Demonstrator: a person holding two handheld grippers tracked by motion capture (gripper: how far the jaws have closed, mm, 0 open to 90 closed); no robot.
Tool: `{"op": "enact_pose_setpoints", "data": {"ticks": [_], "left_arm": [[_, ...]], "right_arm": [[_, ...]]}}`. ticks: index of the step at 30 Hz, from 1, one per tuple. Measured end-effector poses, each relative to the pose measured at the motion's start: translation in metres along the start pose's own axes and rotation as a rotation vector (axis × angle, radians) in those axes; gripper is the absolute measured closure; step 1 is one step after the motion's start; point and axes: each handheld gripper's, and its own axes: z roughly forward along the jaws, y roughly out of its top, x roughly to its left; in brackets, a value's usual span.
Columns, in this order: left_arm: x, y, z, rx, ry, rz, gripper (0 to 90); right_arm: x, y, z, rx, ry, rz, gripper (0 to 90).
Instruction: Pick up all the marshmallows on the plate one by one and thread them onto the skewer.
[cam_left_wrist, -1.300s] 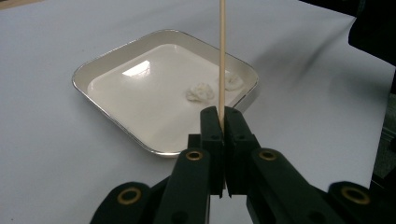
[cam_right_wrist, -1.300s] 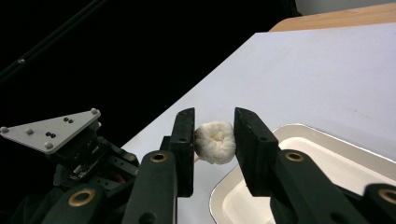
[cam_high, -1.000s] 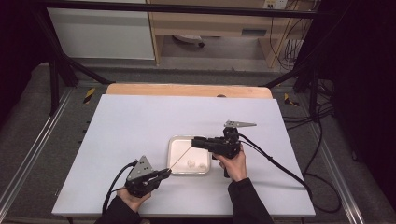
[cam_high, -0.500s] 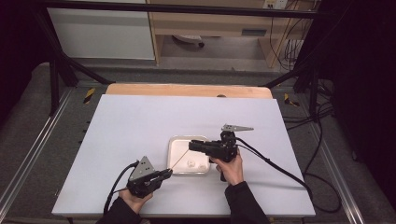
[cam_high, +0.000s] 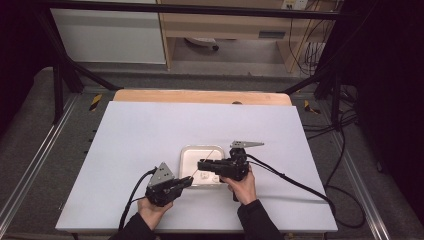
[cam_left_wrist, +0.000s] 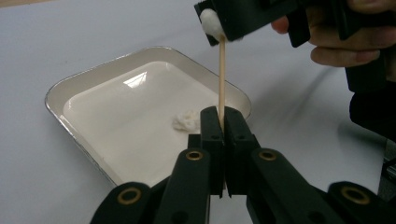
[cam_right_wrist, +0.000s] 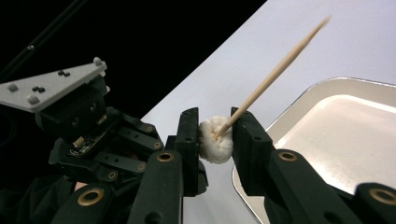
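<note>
Two tools engaged: left tool (cam_left_wrist: 222, 122) clamps wooden skewer (cam_left_wrist: 222, 74); right tool (cam_right_wrist: 215, 135) pinches cotton ball (cam_right_wrist: 215, 139) above enamel tray (cam_high: 186, 155) (tabletop). Advised: push along the skewer's axis, squeezing lightly.

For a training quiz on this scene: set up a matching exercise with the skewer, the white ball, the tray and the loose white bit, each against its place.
1 wooden skewer
2 white ball
3 tray
4 loose white bit

a between the right gripper's jaws
b lying in the tray
c on the white table
d clamped in the left gripper

Pairs: 1-d, 2-a, 3-c, 4-b
</note>
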Motion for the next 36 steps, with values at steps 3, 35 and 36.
{"op": "enact_pose_setpoints", "data": {"ticks": [3,35,36], "left_arm": [[-0.002,0.004,0.005,-0.004,0.002,-0.002,88.2],[0.021,-0.01,-0.034,0.02,0.065,0.015,88.1],[0.022,-0.012,-0.036,0.025,0.067,0.014,88.1]], "right_arm": [[0.0,-0.002,0.001,0.007,-0.003,-0.007,73.8],[0.004,0.003,-0.023,0.117,-0.289,-0.333,9.4],[0.003,0.003,-0.023,0.121,-0.292,-0.337,8.9]]}}
